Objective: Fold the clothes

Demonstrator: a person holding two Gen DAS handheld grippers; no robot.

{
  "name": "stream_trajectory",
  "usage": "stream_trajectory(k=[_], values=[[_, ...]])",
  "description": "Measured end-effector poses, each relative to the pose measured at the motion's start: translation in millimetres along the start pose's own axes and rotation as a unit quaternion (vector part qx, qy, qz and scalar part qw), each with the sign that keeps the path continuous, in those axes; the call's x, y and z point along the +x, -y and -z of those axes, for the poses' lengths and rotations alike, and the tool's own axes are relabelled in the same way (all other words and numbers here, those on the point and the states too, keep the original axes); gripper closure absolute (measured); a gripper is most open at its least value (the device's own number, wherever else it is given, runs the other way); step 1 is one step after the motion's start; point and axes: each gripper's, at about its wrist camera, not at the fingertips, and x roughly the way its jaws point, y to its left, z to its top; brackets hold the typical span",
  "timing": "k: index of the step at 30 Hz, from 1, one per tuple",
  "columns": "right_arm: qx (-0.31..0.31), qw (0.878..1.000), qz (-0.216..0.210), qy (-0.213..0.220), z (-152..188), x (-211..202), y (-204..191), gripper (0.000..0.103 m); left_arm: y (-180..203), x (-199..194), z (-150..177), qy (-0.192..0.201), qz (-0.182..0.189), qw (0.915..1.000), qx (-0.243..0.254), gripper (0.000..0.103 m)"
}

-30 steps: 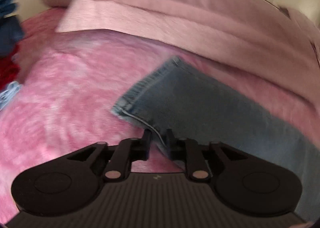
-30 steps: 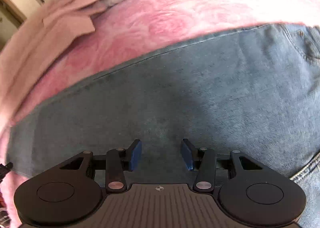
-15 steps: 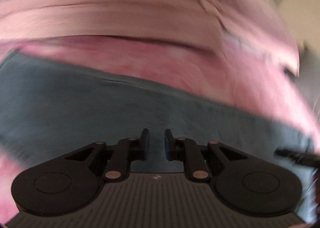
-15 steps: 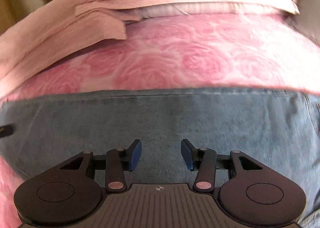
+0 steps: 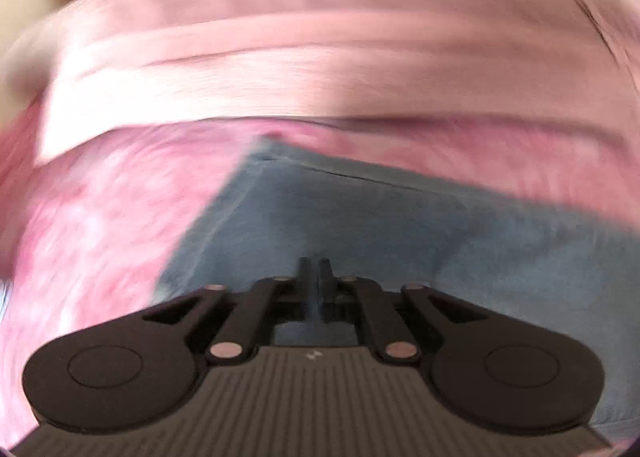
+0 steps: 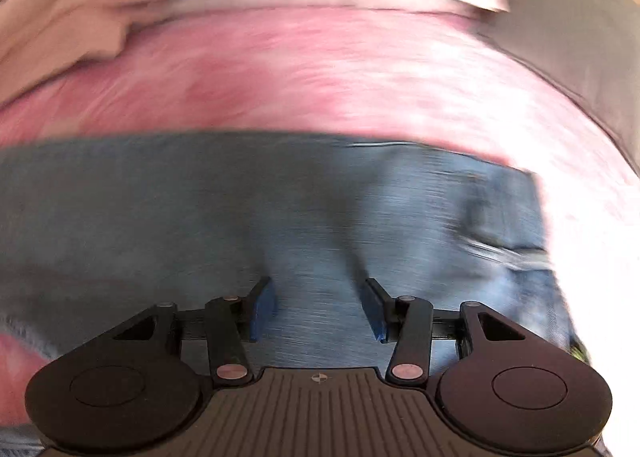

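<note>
In the left wrist view, the left gripper [image 5: 314, 275] is seen low in the frame with its fingers drawn almost together above the blue jeans [image 5: 360, 225]; whether denim is pinched between them cannot be told through the blur. The jeans fill the lower middle and right, a corner pointing toward the centre. Beyond them the pink floral bedspread [image 5: 100, 217] is spread, and a pale pink blanket [image 5: 320, 37] is laid across the top. In the right wrist view, the right gripper [image 6: 318, 307] is held wide apart over the denim, with a grey cushion [image 6: 580, 37] at upper right.
</note>
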Motion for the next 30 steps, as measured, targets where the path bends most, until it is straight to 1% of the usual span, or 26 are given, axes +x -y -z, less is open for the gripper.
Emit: stream_trajectory(k=[3, 5, 7, 8, 11, 13, 14, 16, 17, 19, 21, 22, 23, 25, 27, 29, 30], values=[[0.036, 0.999, 0.000, 0.016, 11.2, -31.8, 20.6, 0.056, -9.5, -27.7, 3.4, 0.001, -0.035, 0.9989, -0.032, 0.098], [0.039, 0.999, -0.001, 0.017, 26.3, -52.5, 21.5, 0.056, 21.4, -52.2, 24.2, -0.012, -0.015, 0.9998, 0.001, 0.096], [0.040, 0.999, 0.000, 0.004, 49.3, -70.1, 21.4, 0.056, 47.7, -76.1, 49.4, -0.044, 0.027, 0.9986, 0.013, 0.089], [0.044, 0.999, 0.002, -0.008, 63.0, -76.2, 20.9, 0.056, 62.4, -93.0, 67.4, -0.063, 0.046, 0.9968, 0.019, 0.087], [0.065, 0.996, 0.010, -0.059, 108.7, -89.5, 20.9, 0.056, 89.1, -134.8, 116.7, -0.107, 0.077, 0.9907, 0.033, 0.082], [0.075, 0.993, 0.013, -0.094, 138.8, -98.8, 19.2, 0.056, 92.1, -158.1, 144.0, -0.139, 0.087, 0.9863, 0.016, 0.081], [0.074, 0.992, 0.015, -0.101, 149.8, -105.4, 16.2, 0.056, 93.4, -169.6, 157.6, -0.155, 0.092, 0.9837, 0.009, 0.081], [0.062, 0.994, 0.004, -0.092, 157.4, -122.6, 7.0, 0.056, 93.5, -187.3, 180.2, -0.174, 0.095, 0.9798, 0.022, 0.080], [0.059, 0.995, -0.004, -0.082, 158.1, -129.6, 3.8, 0.056, 94.3, -195.6, 190.8, -0.180, 0.087, 0.9791, 0.041, 0.080], [0.052, 0.996, -0.010, -0.066, 157.8, -135.4, -3.4, 0.056, 91.4, -205.2, 204.5, -0.182, 0.066, 0.9792, 0.061, 0.080], [0.045, 0.997, -0.011, -0.059, 155.6, -135.3, -7.8, 0.056, 76.8, -212.4, 217.0, -0.188, 0.035, 0.9805, 0.047, 0.078], [0.043, 0.997, -0.011, -0.058, 156.7, -134.0, -8.9, 0.056, 70.0, -211.8, 223.0, -0.194, 0.018, 0.9804, 0.031, 0.076], [0.039, 0.997, -0.013, -0.060, 160.2, -132.4, -9.2, 0.056, 63.3, -211.5, 228.9, -0.199, 0.003, 0.9798, 0.015, 0.076], [0.027, 0.997, -0.016, -0.069, 170.6, -131.8, -8.3, 0.056, 54.5, -218.6, 237.5, -0.188, -0.001, 0.9821, -0.012, 0.076], [0.013, 0.996, -0.019, -0.081, 182.4, -132.3, -6.7, 0.055, 58.3, -229.3, 245.6, -0.196, -0.028, 0.9801, -0.019, 0.075], [-0.002, 0.995, -0.022, -0.093, 194.2, -132.9, -5.1, 0.055, 72.0, -245.2, 252.8, -0.199, -0.044, 0.9787, -0.025, 0.072], [-0.009, 0.995, -0.024, -0.098, 200.1, -133.1, -4.4, 0.052, 78.8, -253.1, 256.4, -0.201, -0.052, 0.9778, -0.028, 0.071]])
